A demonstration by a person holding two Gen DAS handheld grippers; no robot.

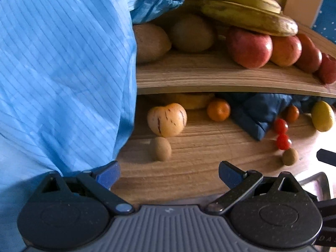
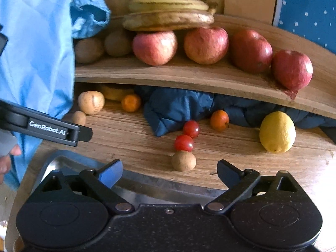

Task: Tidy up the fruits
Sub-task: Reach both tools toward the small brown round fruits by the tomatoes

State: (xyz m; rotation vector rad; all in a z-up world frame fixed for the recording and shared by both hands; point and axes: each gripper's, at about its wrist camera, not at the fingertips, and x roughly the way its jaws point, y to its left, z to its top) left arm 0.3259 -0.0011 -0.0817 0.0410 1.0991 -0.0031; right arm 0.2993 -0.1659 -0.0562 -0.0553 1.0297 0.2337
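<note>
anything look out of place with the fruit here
Yes: a crumpled dark blue cloth lies among the loose fruit on the lower surface under the shelf. The bottom banana is heavily browned.

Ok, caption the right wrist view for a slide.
Open right gripper faces tomatoes and a lemon below a shelf of apples.

The bananas (image 2: 168,12) are yellow with brown blotches, above four apples (image 2: 155,47) that run from pink-red to deep red, and dull brown kiwis (image 2: 117,43) on a wood-grain shelf (image 2: 189,75). Below lie a cream melon (image 1: 167,119) with purple streaks, orange tangerines (image 2: 130,103), two glossy red tomatoes (image 2: 184,143), a yellow lemon (image 2: 277,132) and a navy cloth (image 2: 174,109) on the striped brown counter (image 2: 136,145). A light blue pinstriped sleeve (image 1: 63,73) fills the left, and a blue white-dotted panel (image 2: 308,10) the right.
</note>
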